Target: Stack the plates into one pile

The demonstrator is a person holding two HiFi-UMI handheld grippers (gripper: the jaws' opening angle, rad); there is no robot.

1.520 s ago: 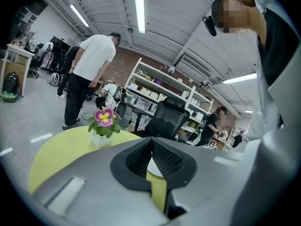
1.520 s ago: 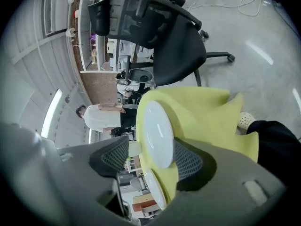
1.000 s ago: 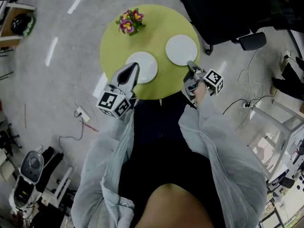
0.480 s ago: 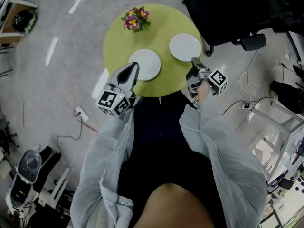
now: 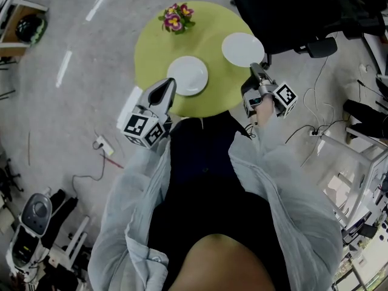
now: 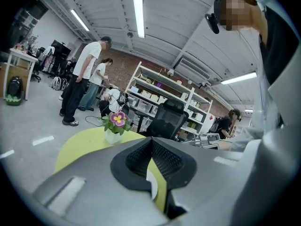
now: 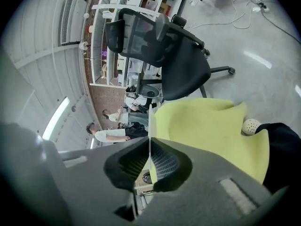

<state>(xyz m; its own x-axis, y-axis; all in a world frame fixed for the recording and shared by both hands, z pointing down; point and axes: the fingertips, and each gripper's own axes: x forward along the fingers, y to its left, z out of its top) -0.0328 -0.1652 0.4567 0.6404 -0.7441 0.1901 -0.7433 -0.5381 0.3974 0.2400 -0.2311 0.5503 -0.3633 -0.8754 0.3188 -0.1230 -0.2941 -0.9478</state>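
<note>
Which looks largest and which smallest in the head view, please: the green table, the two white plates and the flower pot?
1. The green table.
2. The left plate and the right plate: they look alike, so I won't rank them.
3. The flower pot.

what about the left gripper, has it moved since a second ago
Yes. The left gripper has slid left and back from the nearer plate: its tip lay well over the plate's rim, and now barely overlaps it.

Lab workspace — storage shelves (image 6: 155, 91), office chair (image 6: 170, 119)
</note>
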